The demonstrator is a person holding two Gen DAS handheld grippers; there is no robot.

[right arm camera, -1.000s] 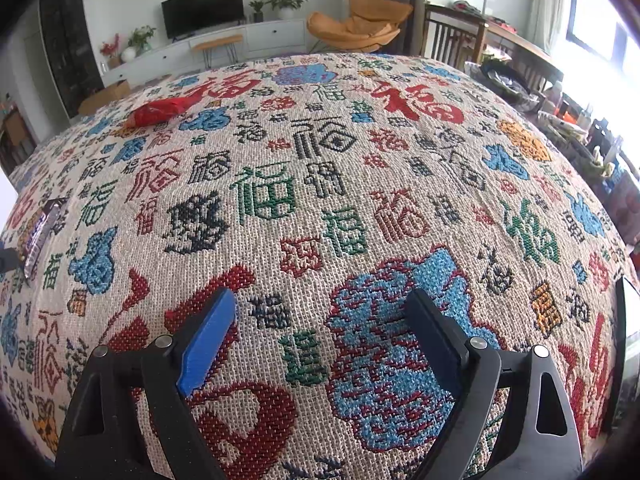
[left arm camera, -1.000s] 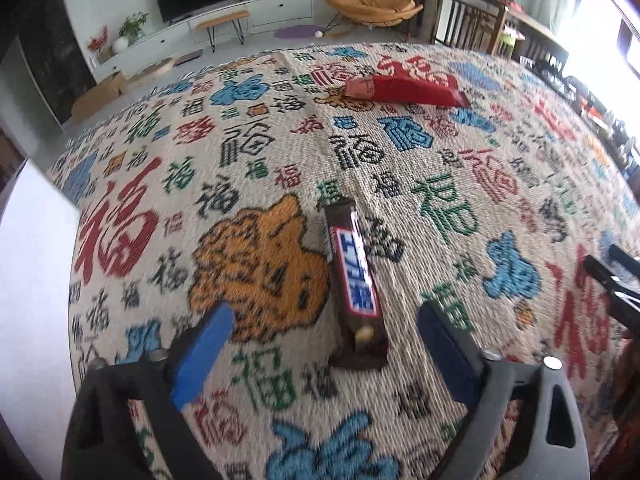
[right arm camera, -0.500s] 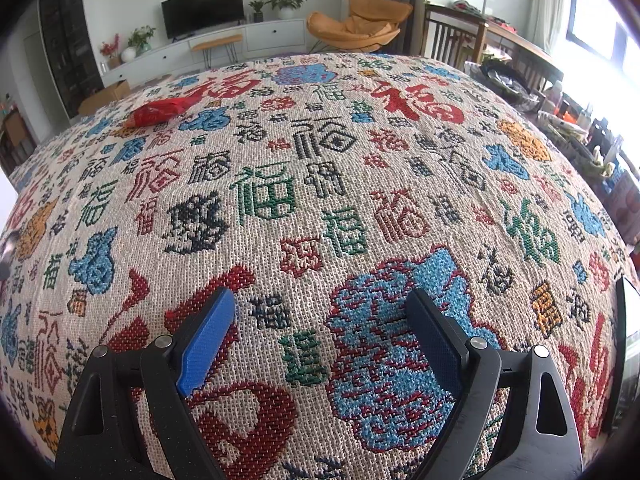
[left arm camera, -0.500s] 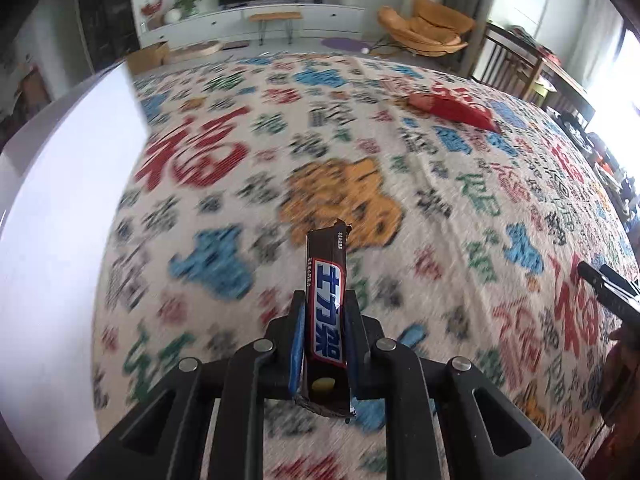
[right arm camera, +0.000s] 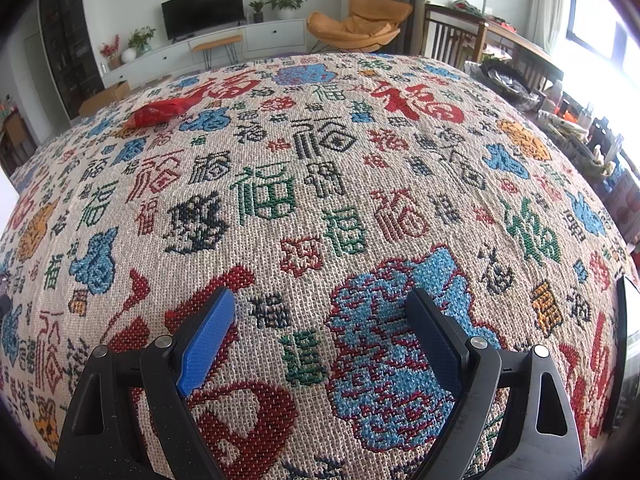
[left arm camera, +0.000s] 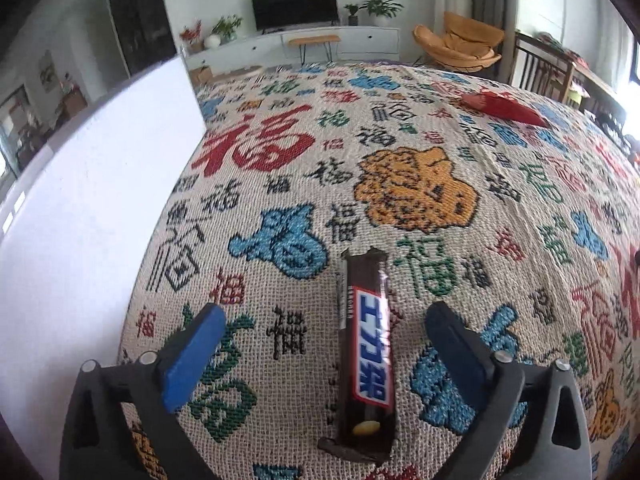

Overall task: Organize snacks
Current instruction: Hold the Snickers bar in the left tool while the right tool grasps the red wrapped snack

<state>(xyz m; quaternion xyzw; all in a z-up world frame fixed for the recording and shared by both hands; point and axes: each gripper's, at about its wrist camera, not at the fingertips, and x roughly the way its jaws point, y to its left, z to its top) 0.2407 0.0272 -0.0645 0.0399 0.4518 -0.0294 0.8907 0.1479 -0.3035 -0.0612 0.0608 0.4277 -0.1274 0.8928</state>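
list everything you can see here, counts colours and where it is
chocolate bar: 1, dark brown wrapper with blue and white label, lying on the tablecloth between the open left jaws, touching neither
snack bag: 1, red, far side of the table
white panel: 1, white, at the table's left edge
tablecloth: 1, beige weave with red, blue, green and orange characters, covering the table
television: 1, black, on the far wall
lounge chair: 1, orange, far right of the room
left gripper: 1, black with blue pads, jaws just opened
right gripper: 1, black with blue pads, open, nothing between
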